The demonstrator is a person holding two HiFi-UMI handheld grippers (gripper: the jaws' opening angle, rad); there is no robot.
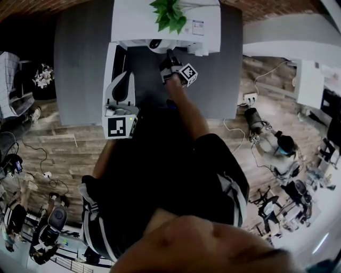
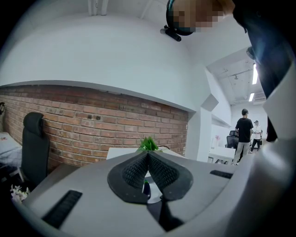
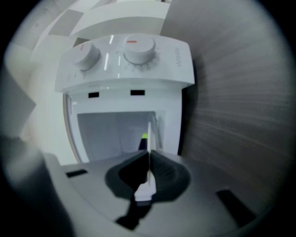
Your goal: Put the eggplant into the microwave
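- Small dark purple eggplant with a green cap [image 3: 143, 142]: in the right gripper view it sits at frame centre, inside the open cavity of the boxy white microwave oven [image 3: 125, 74], just beyond the jaw tips. The left gripper view also shows it, very small, through the slot below the meeting pads.
- Right gripper [image 3: 149, 152]: jaws pressed nearly together, with only a thin pale sliver between them and no object seen in the gap. Whether the tips touch the eggplant cannot be determined. In the head view this gripper is at upper centre, its nose at the mouth of the microwave oven.
- Left gripper [image 2: 148, 153]: clenched, tips meeting, empty. In the head view it lies left of centre over the grey rectangular table [image 1: 80, 64]. It is just beside the oven's flat white door [image 1: 110, 69], which stands open along the oven's left side.
- Two round white dials [image 3: 138, 48]: on the oven's control panel, in the upper part of the right gripper view.
- Green leafy plant [image 1: 170, 13]: on top of the oven, at the top centre of the head view.
- Background, left gripper view: a red brick wall [image 2: 92, 120] across the left half, a black high-backed chair [image 2: 34, 139] at the far left, and two standing persons [image 2: 243, 134] near the right edge.
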